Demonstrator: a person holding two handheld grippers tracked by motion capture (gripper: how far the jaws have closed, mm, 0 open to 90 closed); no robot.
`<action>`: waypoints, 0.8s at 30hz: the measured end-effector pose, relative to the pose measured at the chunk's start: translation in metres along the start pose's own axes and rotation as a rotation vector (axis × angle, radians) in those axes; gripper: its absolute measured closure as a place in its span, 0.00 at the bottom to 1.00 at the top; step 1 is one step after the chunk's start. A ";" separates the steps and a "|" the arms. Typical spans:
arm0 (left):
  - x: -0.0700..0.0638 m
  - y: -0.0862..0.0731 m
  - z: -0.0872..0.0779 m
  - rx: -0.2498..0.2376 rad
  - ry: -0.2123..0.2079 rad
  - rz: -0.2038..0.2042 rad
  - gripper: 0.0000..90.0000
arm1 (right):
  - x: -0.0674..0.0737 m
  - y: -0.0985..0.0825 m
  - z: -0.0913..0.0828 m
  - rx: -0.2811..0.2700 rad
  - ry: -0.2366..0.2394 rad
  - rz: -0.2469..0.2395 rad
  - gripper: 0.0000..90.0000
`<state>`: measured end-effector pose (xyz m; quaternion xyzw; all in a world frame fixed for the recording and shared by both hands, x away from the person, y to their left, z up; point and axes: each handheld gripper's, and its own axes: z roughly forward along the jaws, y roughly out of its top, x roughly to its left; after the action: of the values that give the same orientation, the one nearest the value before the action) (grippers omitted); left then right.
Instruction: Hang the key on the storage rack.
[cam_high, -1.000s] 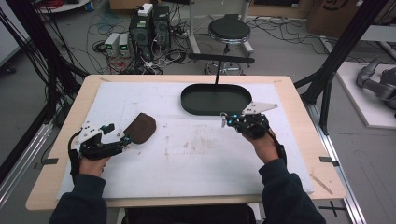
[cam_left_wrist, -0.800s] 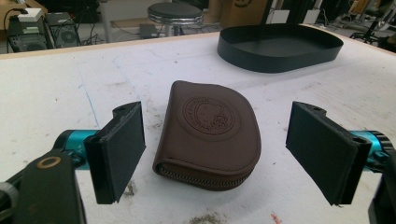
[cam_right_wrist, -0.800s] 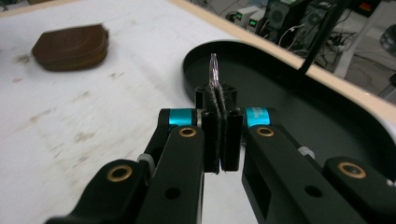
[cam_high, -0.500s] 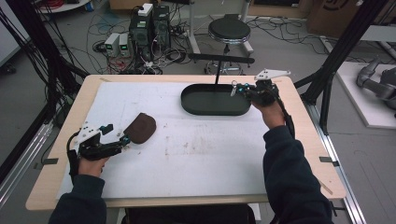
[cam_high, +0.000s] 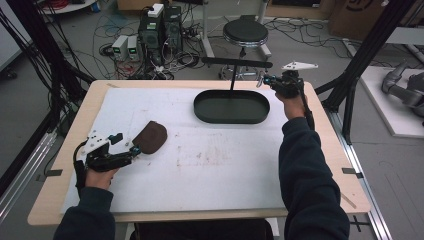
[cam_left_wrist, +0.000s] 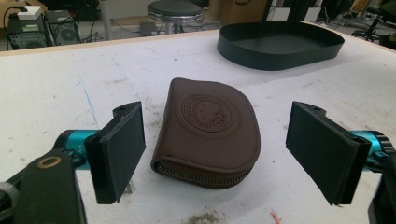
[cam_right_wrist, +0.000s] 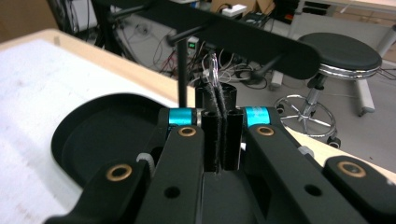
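Observation:
A brown zip pouch (cam_high: 151, 136) with a round embossed stamp lies flat on the white mat, left of centre. My left gripper (cam_high: 129, 145) rests on the mat just before it, open. In the left gripper view the pouch (cam_left_wrist: 210, 130) lies between the two wide-apart pads, touching neither. My right gripper (cam_high: 262, 80) is lifted at the far right, just past the right end of the black oval tray (cam_high: 231, 117). Its jaws (cam_right_wrist: 219, 100) are pressed together, and a thin clear loop (cam_right_wrist: 213, 70) sticks up from between the pads.
A black T-shaped stand (cam_high: 236, 62) rises behind the tray, and its crossbar (cam_right_wrist: 243, 35) runs just beyond my right gripper. The tray (cam_right_wrist: 93, 135) holds nothing. Past the table's far edge are a stool (cam_high: 245, 31), cables and computer boxes. Black frame posts flank the table.
My right gripper has risen from the mat near the tray's front right and travelled to the far right corner beside the stand. The left gripper and pouch have stayed put.

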<state>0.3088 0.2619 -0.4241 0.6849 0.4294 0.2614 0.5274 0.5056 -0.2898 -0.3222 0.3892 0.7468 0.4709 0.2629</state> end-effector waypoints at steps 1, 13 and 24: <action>0.000 0.000 0.000 -0.001 -0.001 -0.001 0.22 | 0.000 0.000 0.000 0.000 0.000 0.000 1.00; 0.001 0.000 0.000 -0.008 0.003 -0.004 0.22 | -0.016 -0.007 0.006 -0.021 -0.051 0.075 1.00; 0.002 0.000 -0.002 -0.009 0.011 -0.005 0.22 | -0.017 -0.003 0.020 0.028 -0.199 0.155 0.81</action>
<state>0.3085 0.2641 -0.4234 0.6800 0.4329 0.2659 0.5287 0.5295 -0.2946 -0.3326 0.4941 0.6911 0.4385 0.2932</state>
